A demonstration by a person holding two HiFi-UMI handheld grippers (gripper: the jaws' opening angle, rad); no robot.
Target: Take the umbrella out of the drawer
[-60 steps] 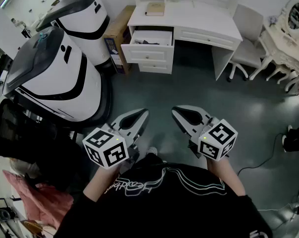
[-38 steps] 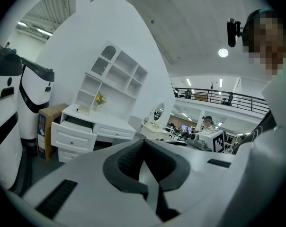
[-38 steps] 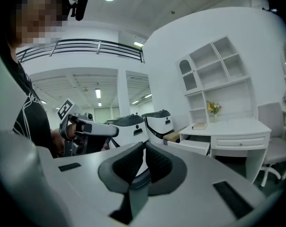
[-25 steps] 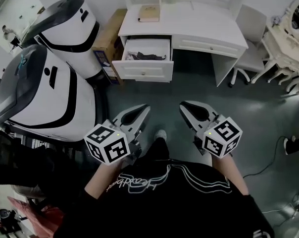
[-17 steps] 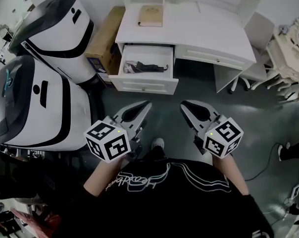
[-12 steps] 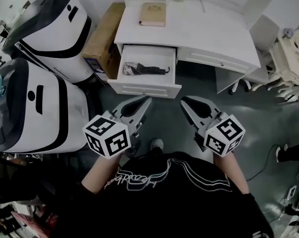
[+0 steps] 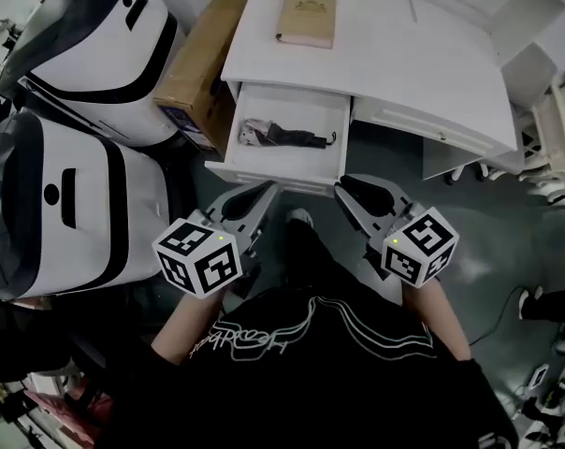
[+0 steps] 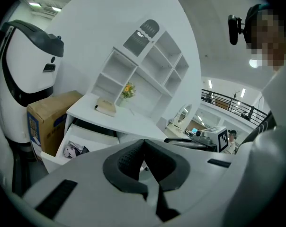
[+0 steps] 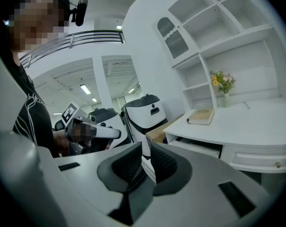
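Observation:
A black folded umbrella (image 7: pixel 296 137) with a hooked handle lies in the open drawer (image 7: pixel 306 112) of the white desk (image 7: pixel 404 54). A crumpled white patterned item (image 7: pixel 253 131) sits at the umbrella's left end, and it also shows in the drawer in the left gripper view (image 8: pixel 73 149). My left gripper (image 7: pixel 268 188) is shut and empty, its tip at the drawer's front panel. My right gripper (image 7: pixel 344 184) is shut and empty too, just right of the drawer's front corner. In their own views the left gripper (image 8: pixel 144 142) and right gripper (image 9: pixel 146 148) hold nothing.
A tan book (image 7: pixel 306 19) lies on the desk top. A cardboard box (image 7: pixel 203 59) stands left of the desk. Two large white-and-black machines (image 7: pixel 77 195) fill the left side. A second, closed drawer (image 7: pixel 423 129) lies to the right. Dark floor shows right of the person.
The person has walked up to the desk, so the open drawer now lies right in front of both grippers. Both grippers stayed shut.

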